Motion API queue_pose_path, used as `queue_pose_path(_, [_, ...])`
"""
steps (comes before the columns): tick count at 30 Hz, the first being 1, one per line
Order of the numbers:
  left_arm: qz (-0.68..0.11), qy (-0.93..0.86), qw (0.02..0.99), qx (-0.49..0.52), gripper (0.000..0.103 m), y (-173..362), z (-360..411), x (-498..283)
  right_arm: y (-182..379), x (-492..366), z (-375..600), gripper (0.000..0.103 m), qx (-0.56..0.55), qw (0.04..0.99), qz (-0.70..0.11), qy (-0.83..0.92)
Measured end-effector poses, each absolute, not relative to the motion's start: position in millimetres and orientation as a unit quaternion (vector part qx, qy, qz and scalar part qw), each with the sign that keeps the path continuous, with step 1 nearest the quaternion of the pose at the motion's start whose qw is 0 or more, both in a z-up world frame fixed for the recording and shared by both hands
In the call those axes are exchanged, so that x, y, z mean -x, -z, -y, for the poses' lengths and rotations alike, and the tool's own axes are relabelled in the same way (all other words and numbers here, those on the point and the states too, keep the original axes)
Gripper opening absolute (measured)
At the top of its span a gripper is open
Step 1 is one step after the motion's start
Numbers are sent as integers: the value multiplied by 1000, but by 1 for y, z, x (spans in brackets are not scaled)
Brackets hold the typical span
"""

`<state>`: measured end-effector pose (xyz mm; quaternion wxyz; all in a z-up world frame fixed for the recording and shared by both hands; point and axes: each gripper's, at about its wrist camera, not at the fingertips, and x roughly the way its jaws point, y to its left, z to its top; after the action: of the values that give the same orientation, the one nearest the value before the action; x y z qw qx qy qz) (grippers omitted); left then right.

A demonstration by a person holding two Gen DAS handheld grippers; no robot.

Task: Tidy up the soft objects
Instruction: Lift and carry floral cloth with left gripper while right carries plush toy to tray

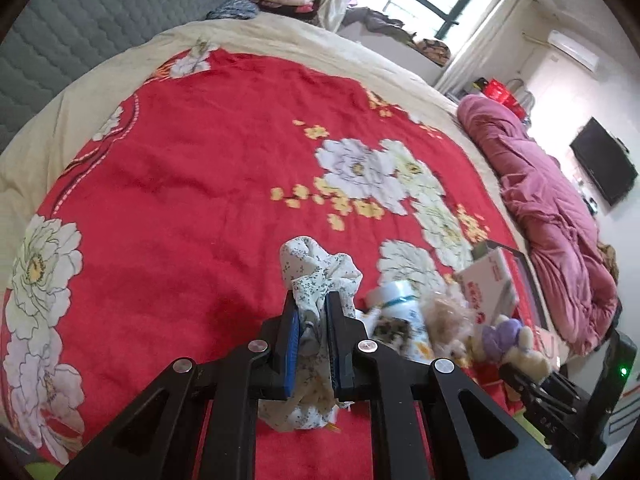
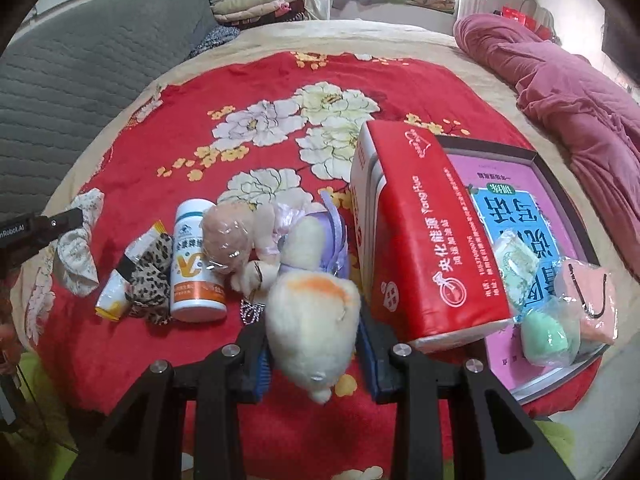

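Two tongs grip: your left tongs [image 1: 312, 312] pinch the floral cloth [image 1: 316, 276], drooping lengthwise at lower centre; your right tongs [image 2: 316, 340] clamp the plush toy [image 2: 312, 320], head toward you. Open red bedspread [image 1: 180, 200] lies upper left.

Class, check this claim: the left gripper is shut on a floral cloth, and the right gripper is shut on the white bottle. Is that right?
Not quite. The left gripper is shut on the floral cloth, but the right gripper is shut on a plush toy, as the right wrist view shows; the white bottle lies on the bed.
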<state>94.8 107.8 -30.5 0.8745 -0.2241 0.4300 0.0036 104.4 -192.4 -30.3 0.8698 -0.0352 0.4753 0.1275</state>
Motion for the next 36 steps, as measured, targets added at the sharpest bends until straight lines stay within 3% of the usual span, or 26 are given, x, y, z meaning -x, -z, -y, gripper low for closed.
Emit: queue_pose_path(36, [-436,87,886,129,13,-37,6,-64,-66,-71,254,36,-11,916,-385,-109])
